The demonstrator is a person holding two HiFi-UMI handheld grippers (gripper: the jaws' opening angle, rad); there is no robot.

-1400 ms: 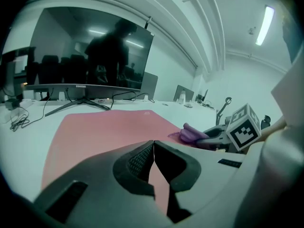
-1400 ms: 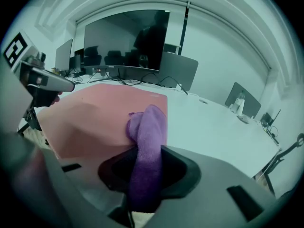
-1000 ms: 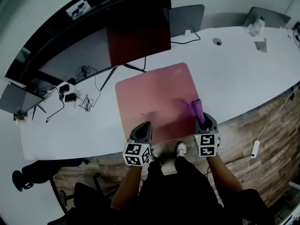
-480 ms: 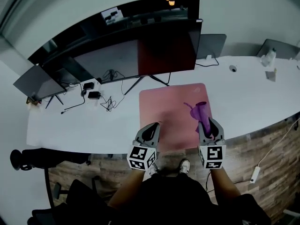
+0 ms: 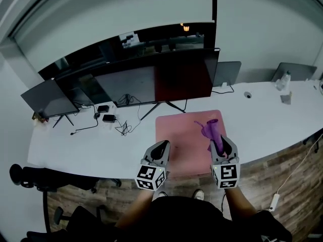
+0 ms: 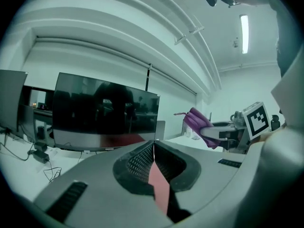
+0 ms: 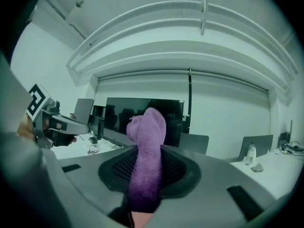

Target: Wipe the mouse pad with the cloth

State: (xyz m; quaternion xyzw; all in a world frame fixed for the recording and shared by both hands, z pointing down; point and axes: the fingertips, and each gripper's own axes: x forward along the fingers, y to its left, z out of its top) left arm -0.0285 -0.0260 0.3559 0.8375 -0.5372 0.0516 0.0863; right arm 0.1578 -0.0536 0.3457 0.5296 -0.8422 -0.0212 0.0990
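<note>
Over pink mouse pad (image 5: pixel 184 137), right tongs (image 5: pixel 221 142) pinch fuzzy cloth (image 5: pixel 211 128); left tongs (image 5: pixel 163 145) closed.

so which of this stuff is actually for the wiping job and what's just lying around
For the job:
- cloth, clamped in the right gripper
- pink mouse pad
- left gripper, shut and empty

Lying about:
- monitors
- laptop
- cables
- bottle

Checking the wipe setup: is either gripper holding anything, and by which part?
The right gripper holds the purple cloth, jaws clamped on its bunched lower part; the free end sticks out past them. The left gripper is shut on nothing.
</note>
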